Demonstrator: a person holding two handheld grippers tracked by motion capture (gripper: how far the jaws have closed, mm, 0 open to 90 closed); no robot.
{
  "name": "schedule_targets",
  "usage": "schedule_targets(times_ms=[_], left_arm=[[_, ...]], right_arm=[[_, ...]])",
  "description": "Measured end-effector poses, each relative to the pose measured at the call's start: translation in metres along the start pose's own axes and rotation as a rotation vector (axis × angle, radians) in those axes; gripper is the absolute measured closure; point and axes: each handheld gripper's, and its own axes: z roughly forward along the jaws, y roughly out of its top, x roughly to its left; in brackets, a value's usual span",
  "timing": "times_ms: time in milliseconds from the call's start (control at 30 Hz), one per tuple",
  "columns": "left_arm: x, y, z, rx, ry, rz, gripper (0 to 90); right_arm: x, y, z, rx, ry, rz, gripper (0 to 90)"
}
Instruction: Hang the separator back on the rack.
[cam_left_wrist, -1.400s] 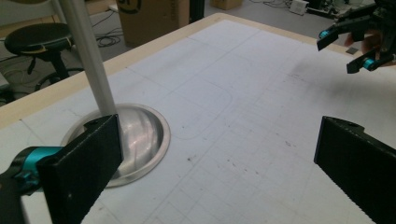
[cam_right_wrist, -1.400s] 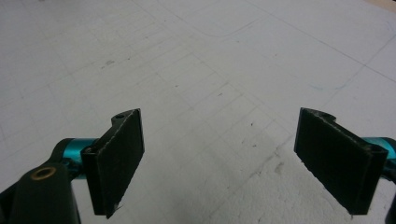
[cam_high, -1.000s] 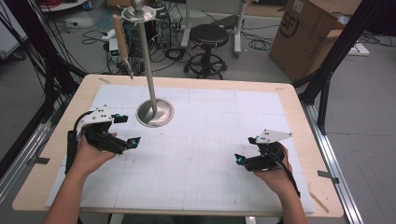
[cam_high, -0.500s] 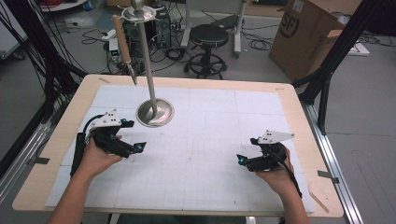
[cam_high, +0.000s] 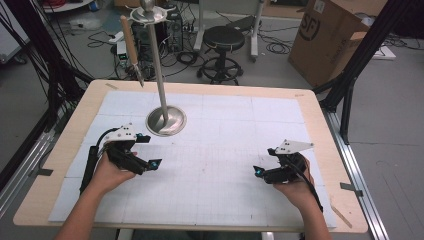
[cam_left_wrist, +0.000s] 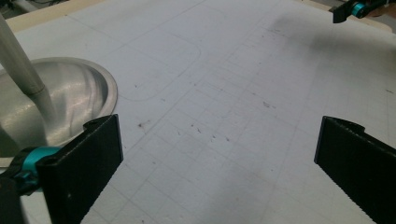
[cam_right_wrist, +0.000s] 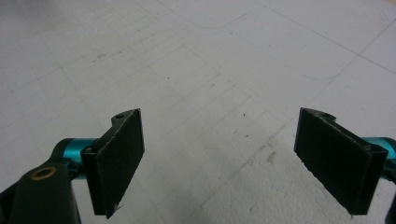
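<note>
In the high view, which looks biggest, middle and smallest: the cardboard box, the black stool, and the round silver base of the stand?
Largest to smallest, as they look in the high view:
1. cardboard box
2. black stool
3. round silver base
The box and stool stand farther from the camera, so their true sizes are unsure.

The right gripper (cam_right_wrist: 219, 163) hovers with its jaws spread wide over the white gridded mat (cam_right_wrist: 210, 70), nothing between them.

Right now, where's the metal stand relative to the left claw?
In the high view the metal stand sits on the white mat, left of centre, just beyond the open left claw and apart from it. Its base shows at the left gripper view's left edge.
</note>
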Motion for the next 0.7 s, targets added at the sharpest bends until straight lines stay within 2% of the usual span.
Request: schedule_targets(times_ms=[100,300,600,700], left_arm=[[-0.0013,0.0002,-0.0015,0.004,-0.002,0.01,1.7],[0.0018,-0.0001,-0.0027,-0.004,-0.006,-0.003,1.7],[0.0011,-0.001,0.0019,0.025,-0.005,0.003,1.7],[0.0017,-0.0011,0.0012,0.021,-0.006,0.0,1.7]], right_arm=[[0.001,0.0007,0.0003,-0.002,0.001,0.001,14.9],[0.0022,0.0017,0.003,0.011,0.004,-0.005,14.9],[0.0008,0.0,0.0023,0.009,0.003,0.0,14.9],[0.001,0.0002,0.002,0.009,0.001,-0.001,14.9]])
